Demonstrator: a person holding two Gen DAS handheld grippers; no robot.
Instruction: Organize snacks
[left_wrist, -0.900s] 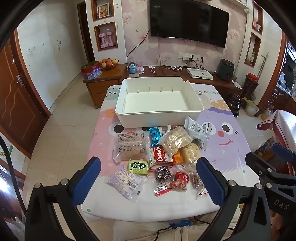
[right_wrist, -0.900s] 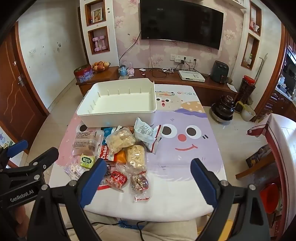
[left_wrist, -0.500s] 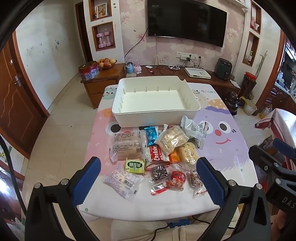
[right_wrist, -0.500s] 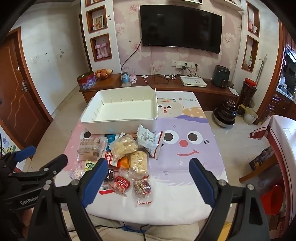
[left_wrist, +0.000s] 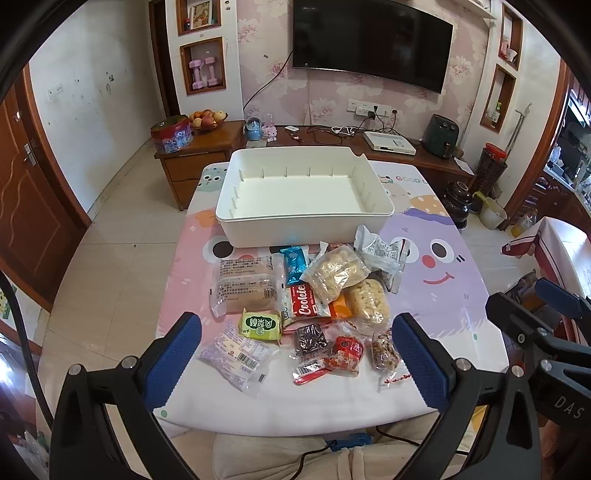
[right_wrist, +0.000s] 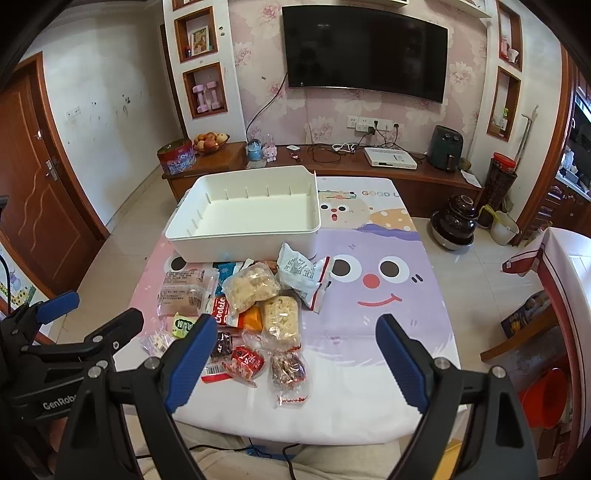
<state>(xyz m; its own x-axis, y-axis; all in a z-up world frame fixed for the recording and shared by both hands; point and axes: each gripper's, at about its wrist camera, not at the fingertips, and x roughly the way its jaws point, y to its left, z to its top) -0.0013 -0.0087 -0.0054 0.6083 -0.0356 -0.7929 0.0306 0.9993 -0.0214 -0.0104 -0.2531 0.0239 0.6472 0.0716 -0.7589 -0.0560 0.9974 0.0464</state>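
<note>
- Two grippers, both above the near edge of the table (left_wrist: 461, 398) and apart from every packet.
- Left gripper (left_wrist: 295, 362): blue pads spread wide, nothing between them; green packet (left_wrist: 259, 324), dark brownie packet (left_wrist: 309, 338) and red packet (left_wrist: 347, 352) seen through the gap, lying flat on the cloth.
- Right gripper (right_wrist: 295, 354): likewise splayed wide and holding nothing; nut bar packet (right_wrist: 288, 369) and pale rice-cake packet (right_wrist: 281, 319) visible between its fingers on the table below.
- Snacks bunched in one loose pile on the near half of the cartoon-printed tablecloth, just in front of the white bin (left_wrist: 303, 225), overlapping one another.
- Back row, nearest the bin: clear bread packet (left_wrist: 243, 286) at left, blue wrapper (left_wrist: 294, 260) beside it, puffed-snack bag (left_wrist: 334, 273) tilted over the red Cookie pack (left_wrist: 303, 304), white crinkled packet (left_wrist: 380, 251) at right.
- Front row: purple-printed clear packet (left_wrist: 236, 354) at the left corner of the pile, just beside the left gripper's left pad.
- White bin upright on the far half of the table, open-topped, with no snack inside, ribbed along its inner walls.
- Beyond the table: wall-mounted television (right_wrist: 364, 51), low wooden cabinet with a fruit bowl (left_wrist: 207, 120).
</note>
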